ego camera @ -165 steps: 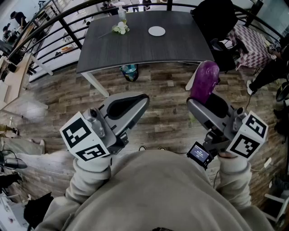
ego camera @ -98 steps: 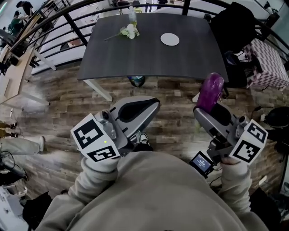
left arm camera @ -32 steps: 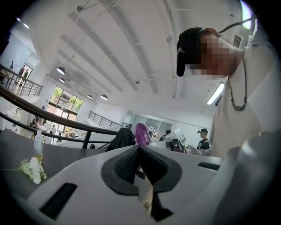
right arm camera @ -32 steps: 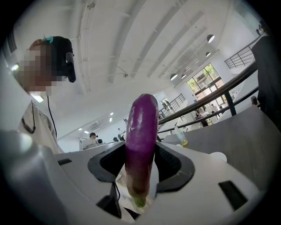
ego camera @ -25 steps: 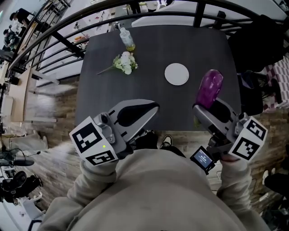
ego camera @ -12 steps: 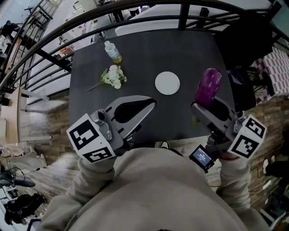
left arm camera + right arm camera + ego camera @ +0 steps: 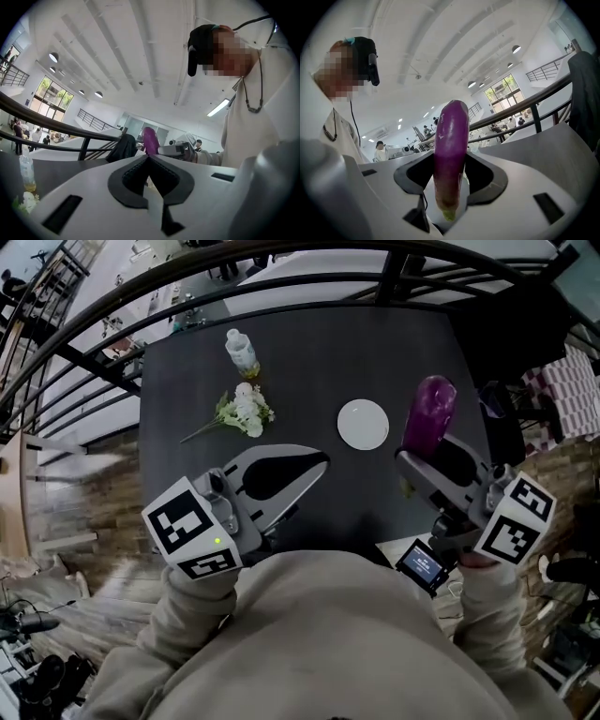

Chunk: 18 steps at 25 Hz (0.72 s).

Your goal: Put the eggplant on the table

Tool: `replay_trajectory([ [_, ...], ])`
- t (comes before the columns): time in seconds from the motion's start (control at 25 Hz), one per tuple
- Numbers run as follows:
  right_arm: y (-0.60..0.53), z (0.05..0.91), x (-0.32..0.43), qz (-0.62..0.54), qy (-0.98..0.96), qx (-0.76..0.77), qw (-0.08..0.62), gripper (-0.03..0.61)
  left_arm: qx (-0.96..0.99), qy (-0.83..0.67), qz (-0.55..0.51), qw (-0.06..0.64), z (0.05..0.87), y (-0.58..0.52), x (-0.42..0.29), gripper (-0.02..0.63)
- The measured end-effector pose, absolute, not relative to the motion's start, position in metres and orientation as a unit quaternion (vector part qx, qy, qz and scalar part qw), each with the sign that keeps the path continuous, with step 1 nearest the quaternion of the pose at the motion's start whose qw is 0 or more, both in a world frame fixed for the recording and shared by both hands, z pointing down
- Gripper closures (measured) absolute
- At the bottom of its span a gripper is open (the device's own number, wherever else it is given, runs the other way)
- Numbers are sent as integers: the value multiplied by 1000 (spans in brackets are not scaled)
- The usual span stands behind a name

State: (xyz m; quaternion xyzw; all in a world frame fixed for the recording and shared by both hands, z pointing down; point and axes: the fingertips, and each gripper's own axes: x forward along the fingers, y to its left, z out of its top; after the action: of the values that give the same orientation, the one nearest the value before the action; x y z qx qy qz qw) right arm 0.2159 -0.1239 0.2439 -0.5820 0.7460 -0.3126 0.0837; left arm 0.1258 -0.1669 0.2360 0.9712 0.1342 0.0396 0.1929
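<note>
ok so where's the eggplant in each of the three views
Head view: the eggplant stands upright right of centre, in the right gripper, over the table's right side.
Left gripper view: small, mid-frame, just above the jaw tips.
Right gripper view: large, dead centre, clamped upright between the jaws.
Shared landmark: the dark railing behind the table.

The dark table [image 7: 328, 352] lay bare along its right side and far edge. A white plate [image 7: 363, 424] sat mid-table; a flower bunch [image 7: 246, 412] and a plastic bottle [image 7: 241, 351] crowded the left. A black railing [image 7: 396, 273] closed off the far side.
</note>
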Motion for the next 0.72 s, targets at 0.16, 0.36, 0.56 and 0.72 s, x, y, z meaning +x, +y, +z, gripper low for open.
replay_trajectory([
  [0.16,-143,251,209,-323,740,-585,73,367,970,133,40,202,245,-188,120,609],
  [0.36,-161,248,210,-332,742,-579,66,367,969,126,38,209,244,-198,118,609],
  [0.56,-186,251,216,-337,749,-568,56,367,969,107,33,221,248,-214,121,609],
  [0.72,-194,258,223,-339,754,-561,46,367,969,83,32,230,252,-218,119,609],
])
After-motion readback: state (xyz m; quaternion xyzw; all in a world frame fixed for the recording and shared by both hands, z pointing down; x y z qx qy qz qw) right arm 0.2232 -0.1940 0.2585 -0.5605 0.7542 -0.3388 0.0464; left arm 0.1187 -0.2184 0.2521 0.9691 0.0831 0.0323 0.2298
